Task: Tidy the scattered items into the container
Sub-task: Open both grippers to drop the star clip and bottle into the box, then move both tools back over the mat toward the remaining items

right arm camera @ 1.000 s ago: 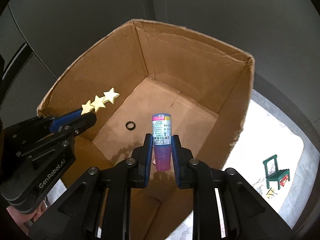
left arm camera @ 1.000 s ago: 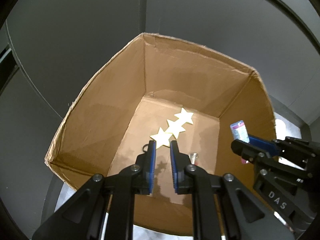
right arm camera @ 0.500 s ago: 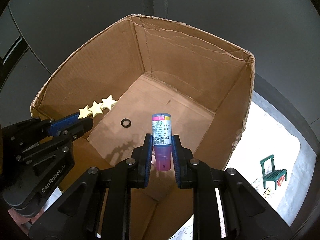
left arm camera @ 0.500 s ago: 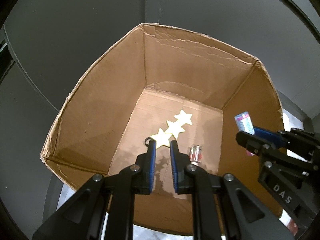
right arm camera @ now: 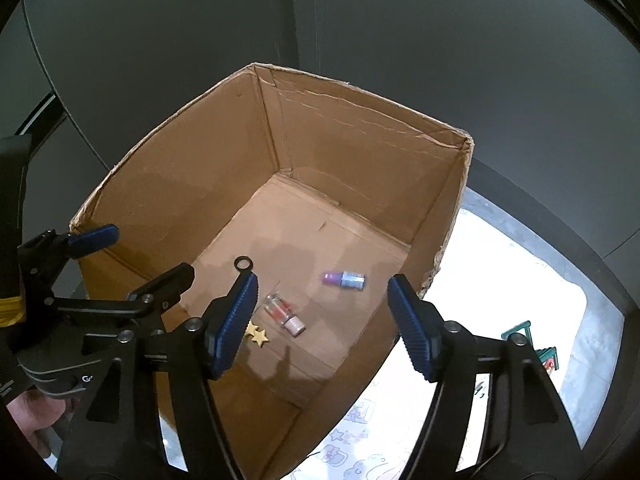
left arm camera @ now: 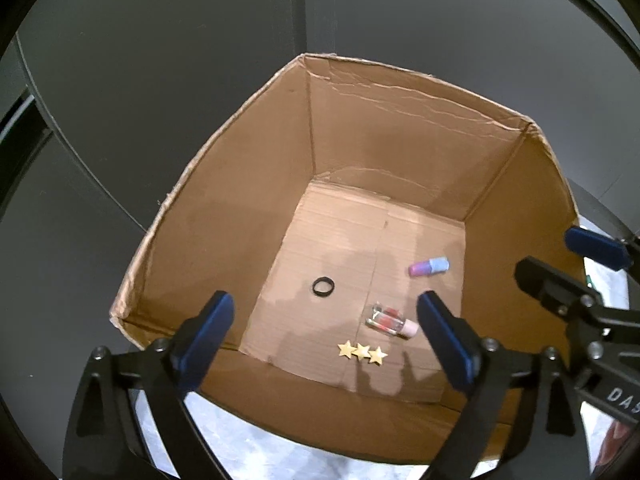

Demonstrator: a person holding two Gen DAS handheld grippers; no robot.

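Observation:
An open cardboard box [left arm camera: 248,184] [right arm camera: 360,148] stands before both grippers. On its floor lie a strip of three yellow stars [left arm camera: 362,352] [right arm camera: 258,335], a purple bottle [left arm camera: 429,267] [right arm camera: 344,279], a clear vial with red contents [left arm camera: 392,321] [right arm camera: 284,314] and a black ring [left arm camera: 323,286] [right arm camera: 243,264]. My left gripper [left arm camera: 325,340] is open and empty above the box's near edge. My right gripper [right arm camera: 322,322] is open and empty above the box. Each gripper also shows at the edge of the other's view.
A white patterned mat [right arm camera: 512,280] lies to the right of the box, with a small green toy chair [right arm camera: 532,340] on it. Dark grey walls stand behind the box.
Both grippers opened. The star strip dropped from my left gripper and the purple bottle from my right; both now lie on the box floor. The cameras rose a little.

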